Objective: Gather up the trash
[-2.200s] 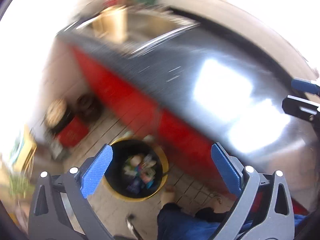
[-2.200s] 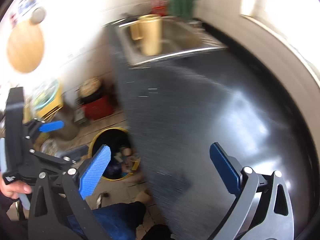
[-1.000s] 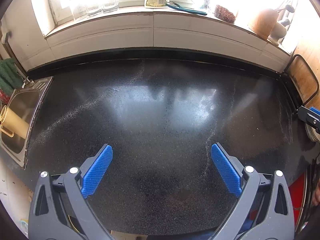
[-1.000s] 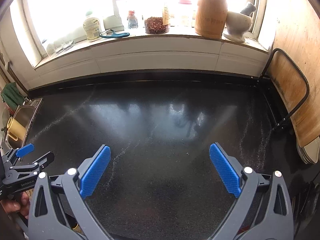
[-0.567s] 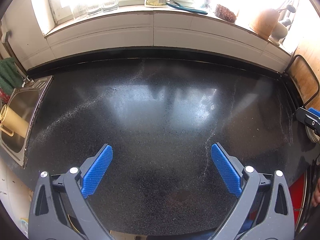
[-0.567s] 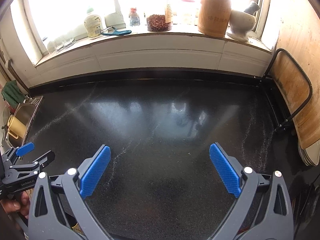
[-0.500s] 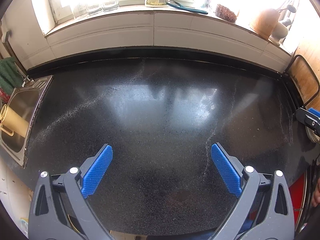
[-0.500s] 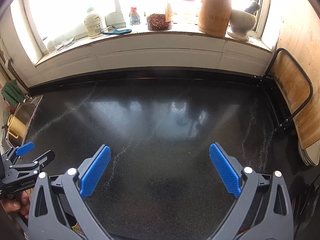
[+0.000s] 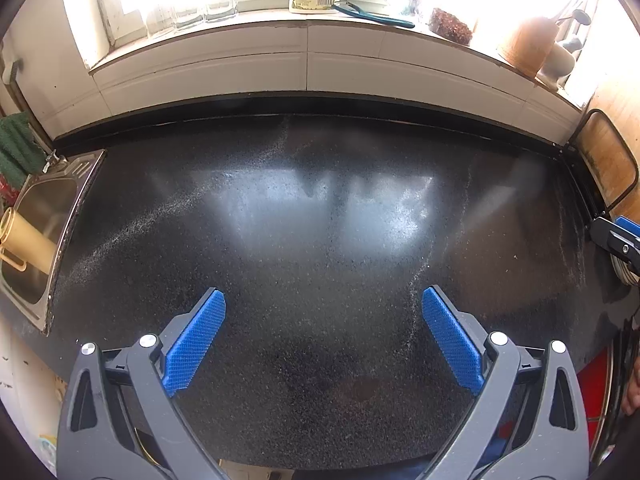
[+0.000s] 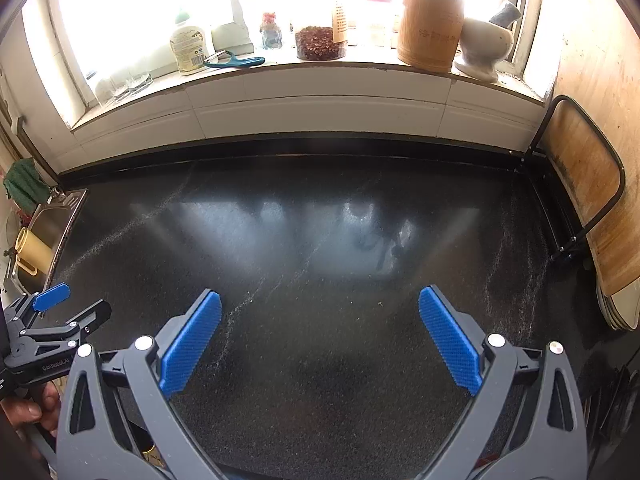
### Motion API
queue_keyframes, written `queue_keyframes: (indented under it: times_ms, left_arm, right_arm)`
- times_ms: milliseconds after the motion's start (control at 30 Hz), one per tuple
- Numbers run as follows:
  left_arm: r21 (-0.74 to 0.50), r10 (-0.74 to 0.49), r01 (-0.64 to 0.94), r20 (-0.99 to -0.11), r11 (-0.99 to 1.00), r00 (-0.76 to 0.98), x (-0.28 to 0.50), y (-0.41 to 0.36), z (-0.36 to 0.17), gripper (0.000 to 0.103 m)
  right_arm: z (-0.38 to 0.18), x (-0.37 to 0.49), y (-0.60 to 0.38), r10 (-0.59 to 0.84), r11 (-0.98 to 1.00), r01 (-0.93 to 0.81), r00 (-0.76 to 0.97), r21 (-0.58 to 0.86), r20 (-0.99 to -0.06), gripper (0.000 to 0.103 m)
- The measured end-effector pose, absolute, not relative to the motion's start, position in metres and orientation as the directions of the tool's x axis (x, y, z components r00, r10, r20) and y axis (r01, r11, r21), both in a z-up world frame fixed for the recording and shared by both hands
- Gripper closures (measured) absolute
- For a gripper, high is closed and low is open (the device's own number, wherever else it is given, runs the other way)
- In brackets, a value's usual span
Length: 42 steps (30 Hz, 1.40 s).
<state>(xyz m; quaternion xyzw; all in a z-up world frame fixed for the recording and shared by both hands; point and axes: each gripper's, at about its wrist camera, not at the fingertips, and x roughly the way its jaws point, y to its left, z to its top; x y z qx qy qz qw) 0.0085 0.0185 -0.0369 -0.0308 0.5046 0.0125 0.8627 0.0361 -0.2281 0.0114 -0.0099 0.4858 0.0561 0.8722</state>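
My left gripper (image 9: 322,322) is open and empty above the near part of a black speckled countertop (image 9: 320,220). My right gripper (image 10: 320,320) is open and empty over the same countertop (image 10: 320,240), to the right of the left one. The left gripper's tool also shows at the left edge of the right wrist view (image 10: 52,320). No trash shows on the countertop in either view. No bin is in view.
A steel sink (image 9: 36,220) holding a yellow jug (image 9: 24,240) lies at the left. The windowsill holds a bottle (image 10: 186,46), a blue peeler (image 10: 236,60), a jar (image 10: 320,42), a wooden utensil holder (image 10: 432,28) and a mortar (image 10: 484,48). A wooden board in a rack (image 10: 580,184) stands at the right.
Since 2.2 s ago both grippers swung from the floor bin up to face the countertop. Over the last second both views hold almost still.
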Motion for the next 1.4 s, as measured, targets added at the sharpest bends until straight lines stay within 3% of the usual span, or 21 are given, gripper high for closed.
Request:
queue_keyframes:
  times_ms: [1400]
  left_arm:
    - [-0.025,0.002,-0.05,-0.876,0.998,0.483,0.0069,0.0169,-0.0364,0.007]
  right_arm:
    - [0.0073,0.0383,-0.2273,0.11,0.99,-0.129,0.513,0.05,-0.852,0.007]
